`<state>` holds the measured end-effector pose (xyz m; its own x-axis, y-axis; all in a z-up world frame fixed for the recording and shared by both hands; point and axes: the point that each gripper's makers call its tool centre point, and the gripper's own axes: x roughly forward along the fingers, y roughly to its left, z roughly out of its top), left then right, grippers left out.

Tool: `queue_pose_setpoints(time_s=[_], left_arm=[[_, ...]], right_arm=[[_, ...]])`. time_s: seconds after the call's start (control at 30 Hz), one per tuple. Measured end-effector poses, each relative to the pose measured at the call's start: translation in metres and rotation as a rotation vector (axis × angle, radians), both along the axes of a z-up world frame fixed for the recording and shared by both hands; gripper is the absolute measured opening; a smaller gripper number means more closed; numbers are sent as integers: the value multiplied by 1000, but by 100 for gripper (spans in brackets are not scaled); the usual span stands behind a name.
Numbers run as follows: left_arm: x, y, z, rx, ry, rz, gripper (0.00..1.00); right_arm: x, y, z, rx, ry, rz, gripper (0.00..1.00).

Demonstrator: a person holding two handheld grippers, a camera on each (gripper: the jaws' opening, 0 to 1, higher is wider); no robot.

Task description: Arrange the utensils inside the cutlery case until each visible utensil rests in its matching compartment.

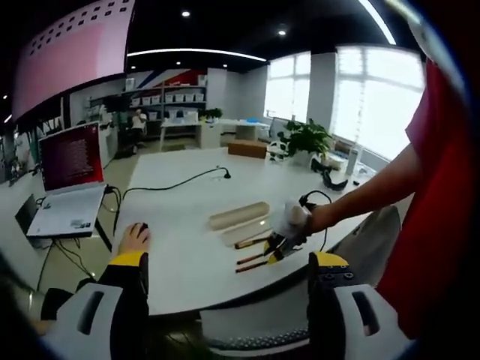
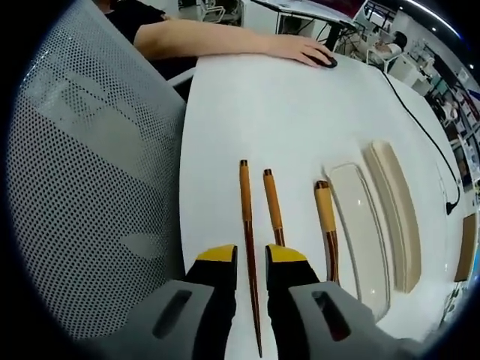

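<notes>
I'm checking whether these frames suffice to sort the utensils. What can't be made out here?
- Right gripper view: the two right-hand utensils' working ends, hidden behind the right gripper.
- Same view: compartments in the cutlery case, glare.
- Left gripper view: utensil types, too small.

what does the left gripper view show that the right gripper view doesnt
Left gripper view alone: an open laptop with a red screen, a potted green plant, and the right gripper reaching in over the utensils.

Right gripper view alone: a grey mesh chair back, and a close look down at one thin chopstick between its own jaws.

Both: the white table, three brown-handled utensils and the open beige cutlery case.
</notes>
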<state>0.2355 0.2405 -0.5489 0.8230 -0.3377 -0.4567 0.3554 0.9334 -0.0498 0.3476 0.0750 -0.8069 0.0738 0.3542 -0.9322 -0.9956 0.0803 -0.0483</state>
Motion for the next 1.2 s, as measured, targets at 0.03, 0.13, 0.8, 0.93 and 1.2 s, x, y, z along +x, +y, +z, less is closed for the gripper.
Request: queue_pose_setpoints(time_s=[0.03, 0.13, 0.8, 0.93, 1.2], left_arm=[[0, 1, 0, 0, -1, 0, 90], [1, 1, 1, -9, -6, 0, 90], [-2, 7, -2, 21, 18, 31, 88], [-3, 5, -1, 20, 15, 21, 88], [-6, 14, -1, 27, 18, 43, 88]], right_arm=[[1, -1, 0, -4, -5, 3, 12], [2, -2, 0, -2, -2, -1, 11], [-3, 8, -9, -20, 20, 6, 10], [-1, 2, -16, -56, 11, 11, 10], [5, -3, -14, -99, 7, 9, 9]])
